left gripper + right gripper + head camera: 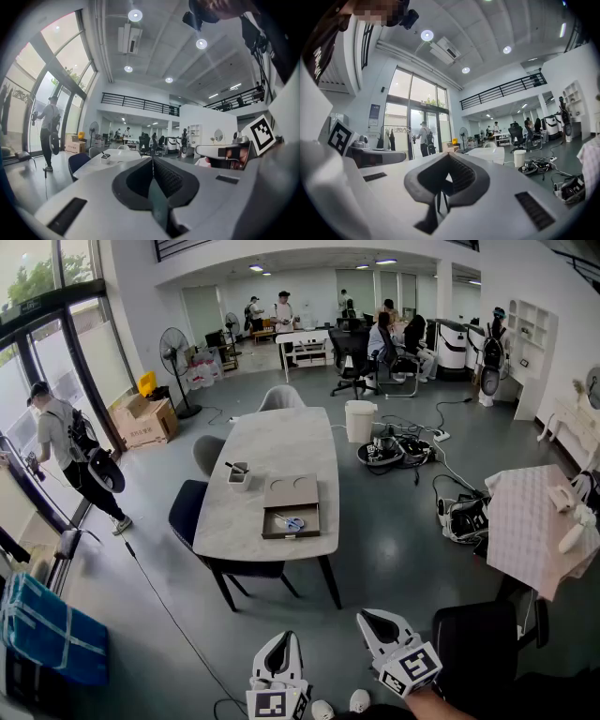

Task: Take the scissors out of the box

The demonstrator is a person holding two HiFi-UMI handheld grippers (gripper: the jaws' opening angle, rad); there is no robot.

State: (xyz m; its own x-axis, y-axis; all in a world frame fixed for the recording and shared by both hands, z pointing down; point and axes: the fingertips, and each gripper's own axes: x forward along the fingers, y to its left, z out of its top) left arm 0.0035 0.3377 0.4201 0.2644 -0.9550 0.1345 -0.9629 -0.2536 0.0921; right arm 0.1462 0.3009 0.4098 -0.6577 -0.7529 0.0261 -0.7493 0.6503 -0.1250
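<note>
A brown box (292,506) lies open near the front end of the long pale table (272,442). Blue-handled scissors (293,522) rest in its front tray. My left gripper (280,650) and right gripper (382,624) are at the bottom of the head view, over the grey floor and well short of the table. In the left gripper view the left gripper (152,159) has its jaws together with nothing between them. The right gripper (449,157) is shut too and holds nothing. Both point about level across the room.
A small white holder (239,475) stands on the table left of the box. Chairs (190,507) ring the table. A white bin (360,420) and cables (398,448) lie beyond on the right, a checked-cloth table (539,526) at right, a walking person (70,451) at left.
</note>
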